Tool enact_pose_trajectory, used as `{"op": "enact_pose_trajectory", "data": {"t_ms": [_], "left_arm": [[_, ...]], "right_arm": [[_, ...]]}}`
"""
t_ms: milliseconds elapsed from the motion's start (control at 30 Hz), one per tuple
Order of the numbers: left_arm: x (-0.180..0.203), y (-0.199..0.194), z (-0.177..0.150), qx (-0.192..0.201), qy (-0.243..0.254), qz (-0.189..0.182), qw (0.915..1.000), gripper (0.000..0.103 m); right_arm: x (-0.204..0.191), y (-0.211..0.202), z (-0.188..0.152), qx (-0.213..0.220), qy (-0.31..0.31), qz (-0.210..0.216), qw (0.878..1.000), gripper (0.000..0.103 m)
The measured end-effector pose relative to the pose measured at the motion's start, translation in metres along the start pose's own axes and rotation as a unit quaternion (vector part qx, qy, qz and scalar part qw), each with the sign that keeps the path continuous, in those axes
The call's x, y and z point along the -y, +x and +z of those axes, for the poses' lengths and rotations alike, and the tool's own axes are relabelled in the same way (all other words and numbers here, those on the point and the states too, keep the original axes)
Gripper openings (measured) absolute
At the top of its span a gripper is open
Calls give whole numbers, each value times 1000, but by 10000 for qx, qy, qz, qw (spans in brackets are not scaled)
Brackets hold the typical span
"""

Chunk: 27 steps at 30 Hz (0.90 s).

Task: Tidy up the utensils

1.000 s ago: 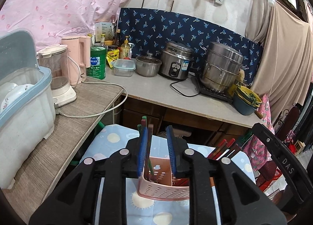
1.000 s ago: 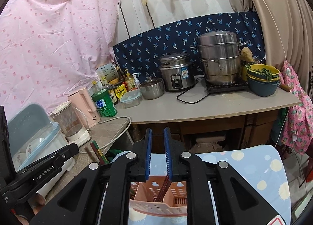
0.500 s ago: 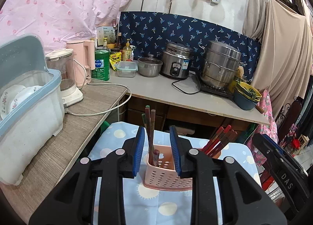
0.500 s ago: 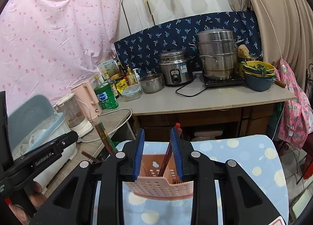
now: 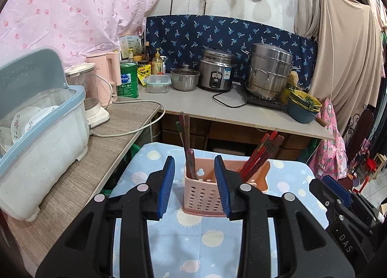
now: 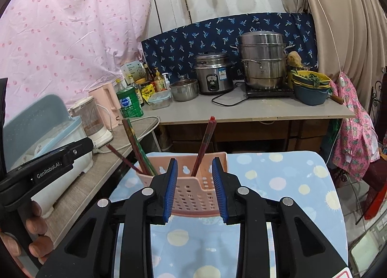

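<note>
Home kitchen, rice cooker (image 5: 216,72), steamer pot (image 5: 268,71), dish rack (image 5: 36,132) on counters

Chopsticks (image 5: 187,147) upright in pink basket (image 5: 202,197)

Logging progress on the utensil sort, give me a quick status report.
Left claw open, empty. Right claw open, empty. Chopsticks upright in pink utensil basket on blue spotted cloth. Nothing between claws and basket.

Upright chopsticks (image 5: 187,142) crowding basket (image 5: 202,195) mouth
</note>
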<state>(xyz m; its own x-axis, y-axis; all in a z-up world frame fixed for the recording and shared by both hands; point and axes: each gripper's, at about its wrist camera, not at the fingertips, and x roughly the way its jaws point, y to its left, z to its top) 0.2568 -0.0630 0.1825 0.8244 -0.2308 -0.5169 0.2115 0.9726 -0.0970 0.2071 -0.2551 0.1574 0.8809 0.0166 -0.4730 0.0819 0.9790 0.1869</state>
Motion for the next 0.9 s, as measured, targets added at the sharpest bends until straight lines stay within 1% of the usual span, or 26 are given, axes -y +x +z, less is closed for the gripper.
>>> {"op": "enact_pose_trajectory", "data": {"t_ms": [200, 300, 367, 433, 600, 667, 767, 900], "left_arm": [[5, -9, -16, -86, 111, 57, 9999, 33], [6, -14, -25, -146, 153, 120, 9997, 36], [6, -17, -31, -170, 163, 157, 9996, 40], [6, -21, -38, -181, 190, 200, 9995, 46], [9, -28, -52, -232, 291, 263, 9990, 48], [10, -32, -57, -255, 319, 278, 9988, 49], [10, -36, -64, -288, 341, 321, 9985, 56], [12, -41, -72, -319, 399, 359, 9981, 63]], "right_arm": [[-2, -14, -17, -90, -74, -80, 9999, 30], [-5, -21, -24, -112, -171, -150, 9997, 34], [-8, -26, -28, -127, -226, -180, 9995, 36], [-9, -29, -34, -160, -267, -197, 9993, 37], [-13, -35, -47, -267, -314, -207, 9989, 37], [-14, -36, -53, -315, -315, -209, 9988, 40], [-14, -39, -60, -360, -293, -194, 9987, 46], [-11, -41, -68, -437, -235, -181, 9986, 47]]}}
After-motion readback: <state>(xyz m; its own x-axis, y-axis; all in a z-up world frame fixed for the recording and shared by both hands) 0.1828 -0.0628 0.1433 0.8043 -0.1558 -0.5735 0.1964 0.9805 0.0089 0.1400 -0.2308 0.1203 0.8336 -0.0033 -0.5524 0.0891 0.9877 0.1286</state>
